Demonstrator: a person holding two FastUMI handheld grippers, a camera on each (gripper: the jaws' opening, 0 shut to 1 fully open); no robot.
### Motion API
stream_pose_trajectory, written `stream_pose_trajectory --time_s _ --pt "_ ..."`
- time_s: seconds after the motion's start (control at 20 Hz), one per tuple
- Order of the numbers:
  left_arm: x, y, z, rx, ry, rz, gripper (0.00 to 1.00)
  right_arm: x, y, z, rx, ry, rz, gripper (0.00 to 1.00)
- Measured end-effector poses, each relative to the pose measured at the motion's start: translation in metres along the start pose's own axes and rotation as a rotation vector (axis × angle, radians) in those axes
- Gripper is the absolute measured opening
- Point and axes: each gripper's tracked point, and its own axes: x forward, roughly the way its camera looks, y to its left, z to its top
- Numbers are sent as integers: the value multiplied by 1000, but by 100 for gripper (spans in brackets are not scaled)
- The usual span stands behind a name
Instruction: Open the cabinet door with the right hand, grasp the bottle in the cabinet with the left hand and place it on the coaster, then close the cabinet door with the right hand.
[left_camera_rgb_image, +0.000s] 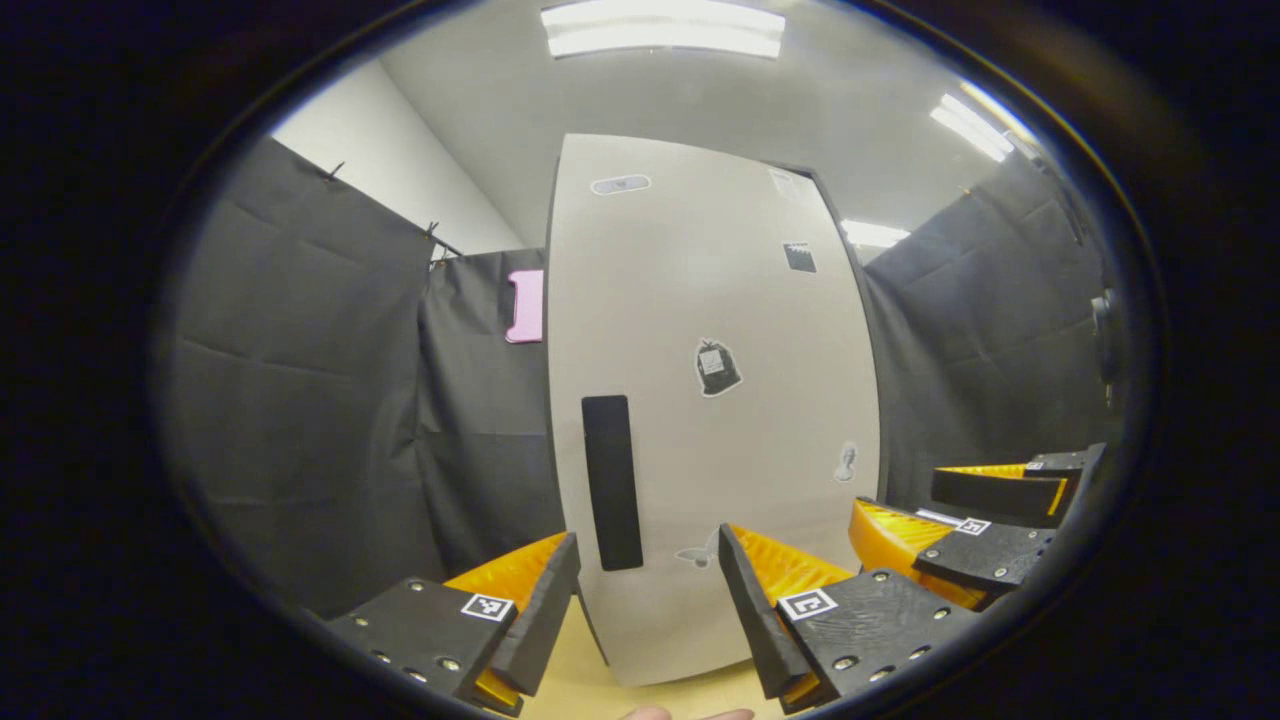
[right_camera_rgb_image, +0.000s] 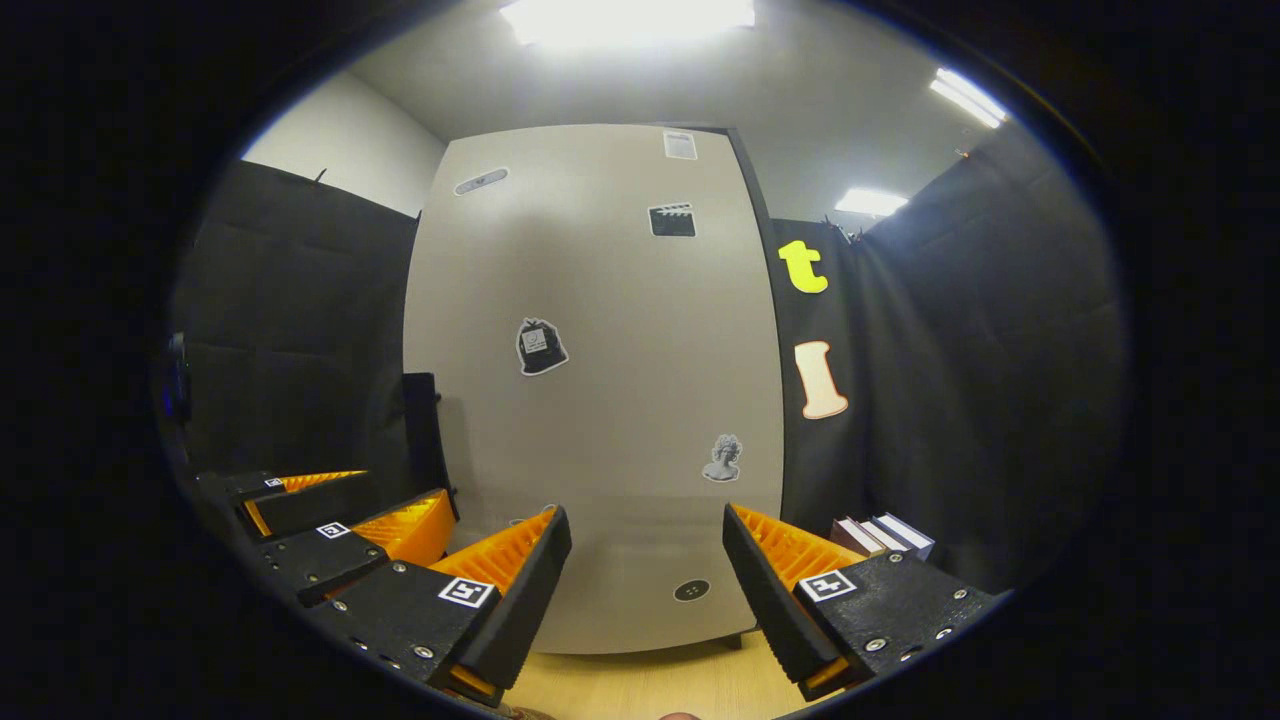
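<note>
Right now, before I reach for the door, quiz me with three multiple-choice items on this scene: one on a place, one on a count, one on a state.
1. Where on the cabinet door is the black handle?
A. Along its top edge
B. Near its left edge, in the left gripper view
C. At its centre

2. How many books stand by the door's lower right in the right gripper view?
A. Three
B. One
C. Six

3. What state is the cabinet door in?
A. Wide open
B. Removed
C. Closed

Answers:
1. B: the dark vertical bar sits by the door's left edge in the left gripper view.
2. A: three spines show side by side.
3. C: the door's flat front faces both cameras and hides the inside; the left gripper and right gripper are both open before it.
</note>
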Motion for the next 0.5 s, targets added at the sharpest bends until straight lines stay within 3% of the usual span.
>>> stream_pose_trajectory --time_s 0.15,0.2,0.35,0.4,0.5 --pt "0 0 5 43 -12 12 80 0 -3 -2 2 3 -6 95" --pt "-2 -1 9 48 -24 10 84 0 -3 -2 11 4 -8 95" --pt "-5 -6 11 30 -27 -2 80 0 -4 0 23 1 -9 94" --pt "-4 -5 8 29 -23 -2 80 0 -5 0 20 1 -11 90" --pt "-3 -7 5 23 -11 -10 75 0 -5 -1 22 4 -9 95"
